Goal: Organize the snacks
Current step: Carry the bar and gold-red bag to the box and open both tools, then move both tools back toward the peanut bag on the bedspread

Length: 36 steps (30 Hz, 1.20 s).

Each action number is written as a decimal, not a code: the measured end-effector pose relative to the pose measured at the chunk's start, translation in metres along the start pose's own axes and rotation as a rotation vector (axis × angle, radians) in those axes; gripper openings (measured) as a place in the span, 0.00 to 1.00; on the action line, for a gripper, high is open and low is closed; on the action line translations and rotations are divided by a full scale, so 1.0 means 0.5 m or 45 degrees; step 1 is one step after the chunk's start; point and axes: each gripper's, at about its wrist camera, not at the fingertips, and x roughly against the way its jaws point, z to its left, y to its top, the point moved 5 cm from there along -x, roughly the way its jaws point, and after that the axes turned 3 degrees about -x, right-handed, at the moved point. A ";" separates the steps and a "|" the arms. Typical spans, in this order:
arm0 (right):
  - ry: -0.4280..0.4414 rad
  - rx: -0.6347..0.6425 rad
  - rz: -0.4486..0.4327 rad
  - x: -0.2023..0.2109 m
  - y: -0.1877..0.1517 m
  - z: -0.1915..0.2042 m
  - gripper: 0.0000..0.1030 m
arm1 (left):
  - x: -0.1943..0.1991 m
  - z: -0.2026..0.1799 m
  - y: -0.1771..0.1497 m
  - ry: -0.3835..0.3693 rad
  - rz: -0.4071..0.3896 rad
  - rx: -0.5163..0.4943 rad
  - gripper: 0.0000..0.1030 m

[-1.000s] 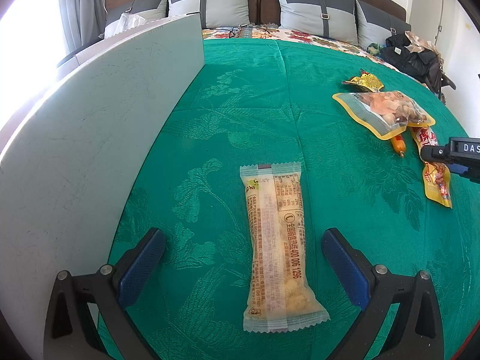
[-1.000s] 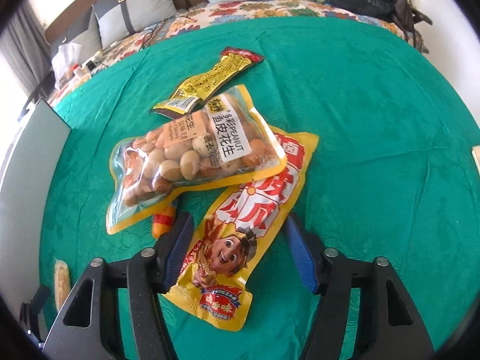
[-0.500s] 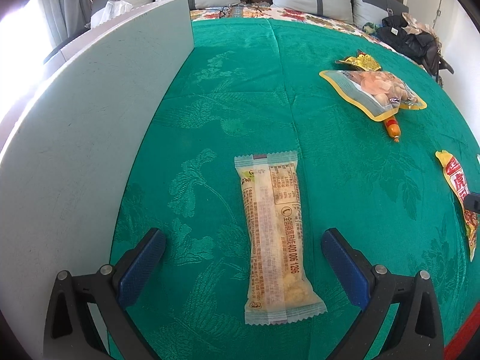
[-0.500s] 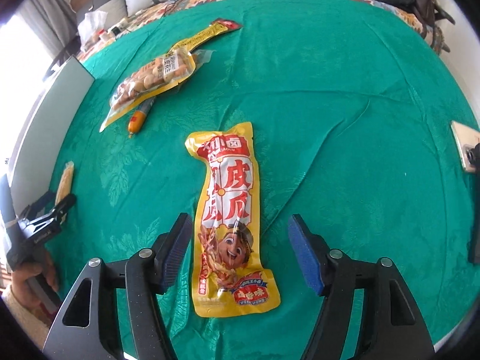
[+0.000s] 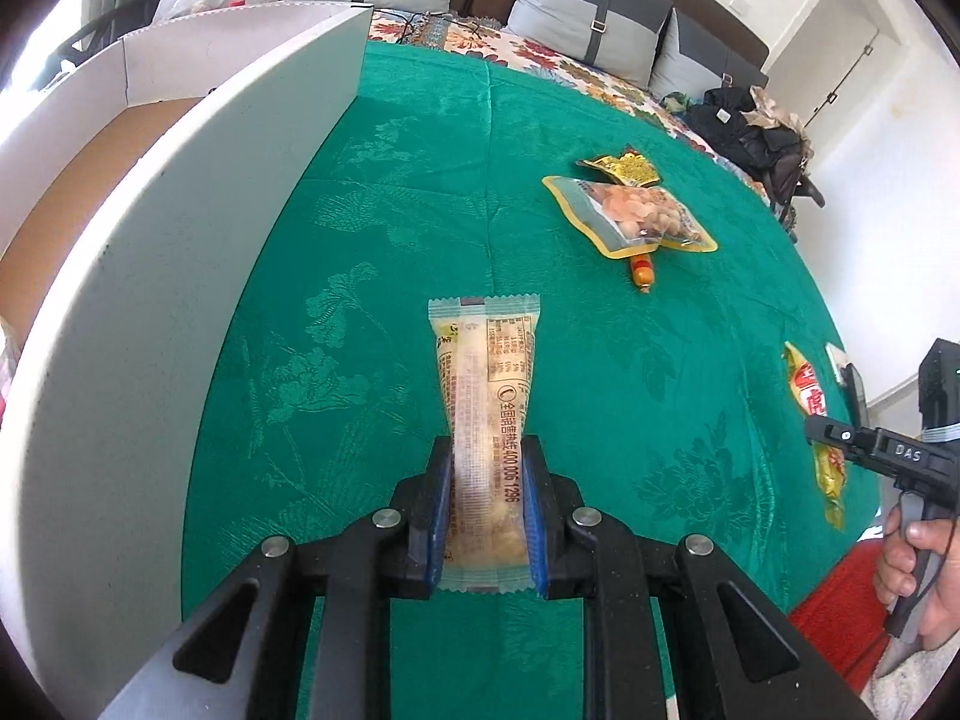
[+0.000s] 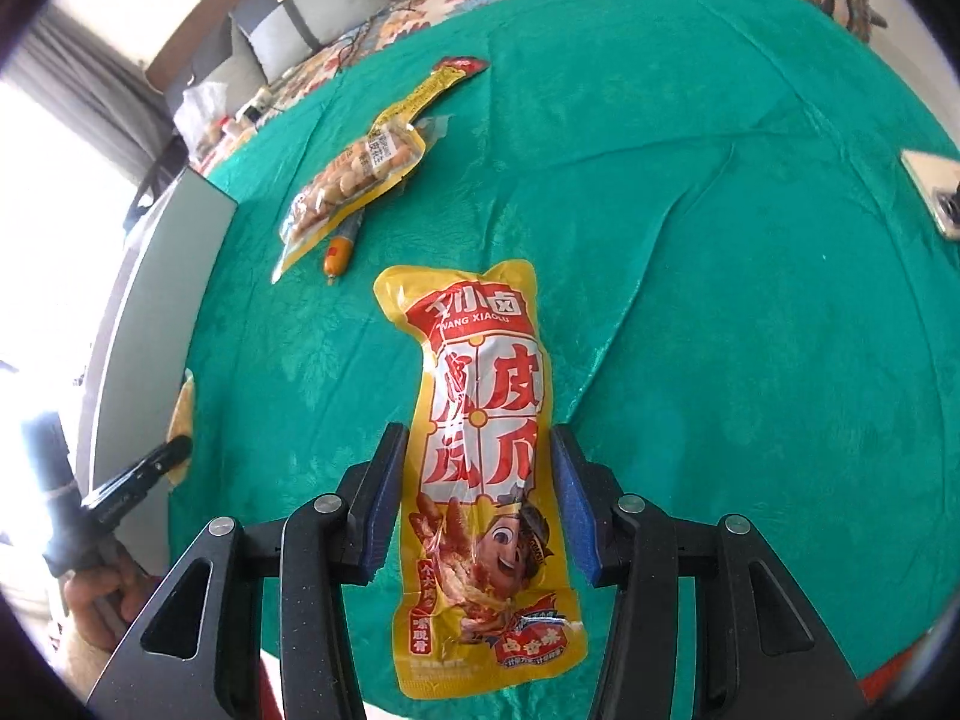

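Two snacks are being dealt with at once, and none can be seen inside the cardboard box [image 5: 180, 252] that stands along the left edge of the bed. The left gripper [image 5: 485, 516] has its jaws pressed onto the pale cracker bar [image 5: 483, 384], pinching the near end while the rest of the wrapper hangs forward above the green bedspread [image 5: 420, 180]. The right gripper [image 6: 477, 504] straddles the yellow chicken-feet packet [image 6: 480, 420] near the bed's front edge; its jaws are closing, with the packet between them but no pad clearly touching it. Left to sort, further toward the head of the bed, are the peanut bag [image 5: 630, 216], a small sausage [image 5: 642, 270] poking from under it, and a slim yellow-and-red packet [image 6: 426, 96] behind. A phone [image 6: 936, 192] lies by the right edge. Grey pillows [image 5: 576, 18], a floral sheet and dark bags [image 5: 750, 126] sit beyond, under a bright window.
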 end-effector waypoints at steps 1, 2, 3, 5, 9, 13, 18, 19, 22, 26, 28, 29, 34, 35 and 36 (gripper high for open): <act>-0.029 0.021 0.009 0.000 -0.003 0.005 0.48 | 0.020 -0.008 -0.002 -0.035 -0.014 0.012 0.20; -0.033 0.039 0.023 0.000 -0.005 0.018 0.48 | 0.043 -0.014 0.000 -0.068 -0.036 0.020 0.20; -0.009 0.047 0.041 -0.001 -0.005 0.041 0.48 | 0.070 -0.017 0.004 -0.092 -0.063 0.025 0.20; 0.083 0.079 0.060 0.001 0.001 0.117 0.48 | 0.134 -0.007 0.020 -0.108 -0.128 0.036 0.20; 0.286 0.320 0.048 0.014 0.027 0.379 0.48 | 0.259 0.073 0.060 -0.048 -0.265 0.091 0.20; 0.491 0.556 0.034 0.028 0.022 0.658 0.48 | 0.340 0.216 0.079 0.155 -0.329 0.178 0.20; 0.641 0.680 -0.003 0.000 -0.003 0.884 0.50 | 0.363 0.374 0.053 0.428 -0.320 0.289 0.30; 0.669 0.671 0.008 -0.015 -0.007 0.905 0.53 | 0.360 0.397 0.041 0.497 -0.308 0.303 0.41; 0.601 0.663 0.052 -0.059 -0.021 0.915 0.70 | 0.354 0.438 -0.008 0.595 -0.316 0.369 0.84; 0.525 0.715 -0.034 -0.050 -0.030 0.813 0.69 | 0.366 0.418 -0.047 0.548 -0.375 0.377 0.86; 0.405 0.785 -0.103 -0.051 -0.036 0.719 0.70 | 0.371 0.384 -0.044 0.523 -0.417 0.342 0.86; 0.312 0.825 -0.146 -0.057 -0.039 0.662 0.72 | 0.372 0.360 -0.038 0.497 -0.440 0.325 0.86; -0.197 0.910 -0.199 -0.106 -0.029 0.347 0.72 | 0.349 0.193 0.019 0.295 -0.516 0.193 0.95; -0.243 0.874 -0.193 -0.106 -0.024 0.291 0.72 | 0.335 0.158 0.029 0.264 -0.516 0.159 0.97; -0.270 0.822 -0.200 -0.099 -0.016 0.233 0.72 | 0.317 0.121 0.040 0.237 -0.506 0.125 1.00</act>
